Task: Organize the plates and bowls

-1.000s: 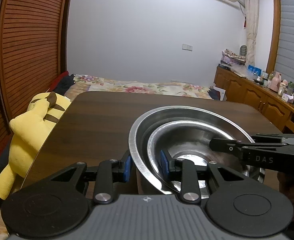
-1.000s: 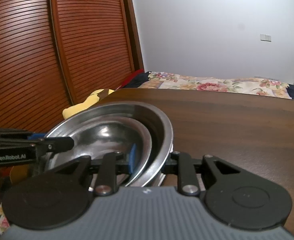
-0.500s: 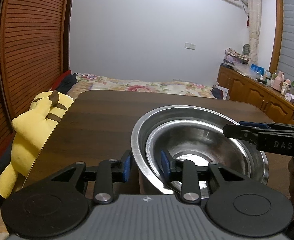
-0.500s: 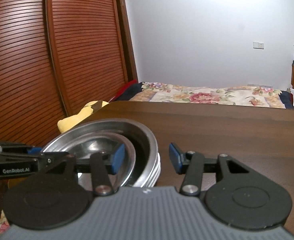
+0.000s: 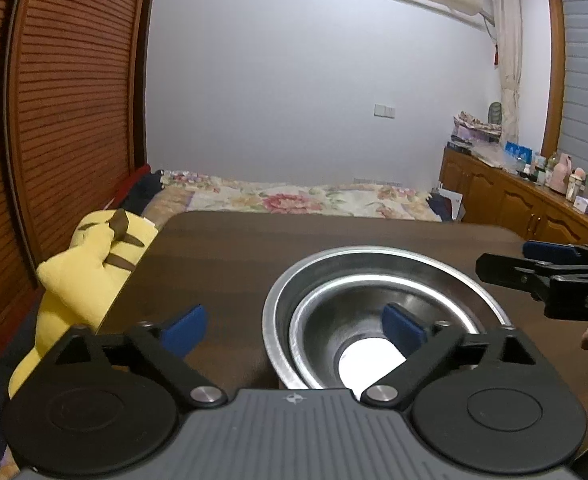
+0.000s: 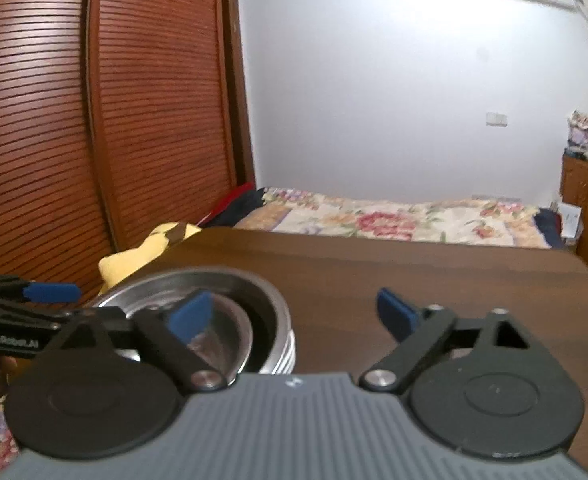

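A stack of nested steel bowls (image 5: 374, 280) stands on the dark wooden table (image 5: 253, 248), a smaller bowl (image 5: 358, 320) inside the larger one. My left gripper (image 5: 294, 326) is open and empty, its fingers straddling the stack's left rim. The right gripper shows at the right edge of this view (image 5: 550, 272). In the right wrist view the stack (image 6: 237, 300) sits at lower left. My right gripper (image 6: 294, 314) is open and empty, just right of and above the bowls. The left gripper (image 6: 37, 300) shows at the left edge.
A yellow plush toy (image 5: 89, 256) lies off the table's left edge. A bed with a floral cover (image 5: 302, 200) lies beyond the far edge. Wooden cabinets (image 5: 534, 208) stand at the right, slatted wardrobe doors (image 6: 53, 120) at the left.
Both grippers have let go of the bowl rims and opened wide. Both have drawn back and up a little; the stack stays on the table.
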Available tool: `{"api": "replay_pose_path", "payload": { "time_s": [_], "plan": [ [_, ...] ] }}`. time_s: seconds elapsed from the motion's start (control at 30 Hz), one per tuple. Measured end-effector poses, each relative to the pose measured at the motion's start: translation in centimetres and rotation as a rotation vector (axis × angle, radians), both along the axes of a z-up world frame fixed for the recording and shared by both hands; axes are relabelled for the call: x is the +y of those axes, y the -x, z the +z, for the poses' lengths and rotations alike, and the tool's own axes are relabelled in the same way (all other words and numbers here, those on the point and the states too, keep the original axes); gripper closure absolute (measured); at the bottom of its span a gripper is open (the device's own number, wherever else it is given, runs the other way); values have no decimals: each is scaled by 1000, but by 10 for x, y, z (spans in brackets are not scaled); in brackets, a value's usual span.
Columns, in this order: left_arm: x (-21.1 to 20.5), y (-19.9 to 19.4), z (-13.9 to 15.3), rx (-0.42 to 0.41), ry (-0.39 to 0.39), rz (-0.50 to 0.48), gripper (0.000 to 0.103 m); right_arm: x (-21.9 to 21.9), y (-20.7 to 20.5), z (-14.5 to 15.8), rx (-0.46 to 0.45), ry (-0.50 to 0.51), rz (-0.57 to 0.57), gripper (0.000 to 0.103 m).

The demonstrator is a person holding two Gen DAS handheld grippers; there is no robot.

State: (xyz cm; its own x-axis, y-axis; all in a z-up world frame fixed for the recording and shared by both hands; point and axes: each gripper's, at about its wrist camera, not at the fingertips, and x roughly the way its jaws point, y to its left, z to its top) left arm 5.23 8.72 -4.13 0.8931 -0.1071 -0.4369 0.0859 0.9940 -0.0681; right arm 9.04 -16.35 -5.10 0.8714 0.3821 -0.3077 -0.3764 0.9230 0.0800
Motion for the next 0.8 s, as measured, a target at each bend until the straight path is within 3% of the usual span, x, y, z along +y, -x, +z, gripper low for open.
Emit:
{"api": "replay_pose_path", "payload": {
  "time_s": [0.1,0.8],
  "plan": [
    [-4,3,4,-15,-7,-6,0,-3,4,5,-20,3,-21,0],
    [-37,11,46,-108,-89,20,0,-19,32,38,-78,33,-212,0]
  ]
}}
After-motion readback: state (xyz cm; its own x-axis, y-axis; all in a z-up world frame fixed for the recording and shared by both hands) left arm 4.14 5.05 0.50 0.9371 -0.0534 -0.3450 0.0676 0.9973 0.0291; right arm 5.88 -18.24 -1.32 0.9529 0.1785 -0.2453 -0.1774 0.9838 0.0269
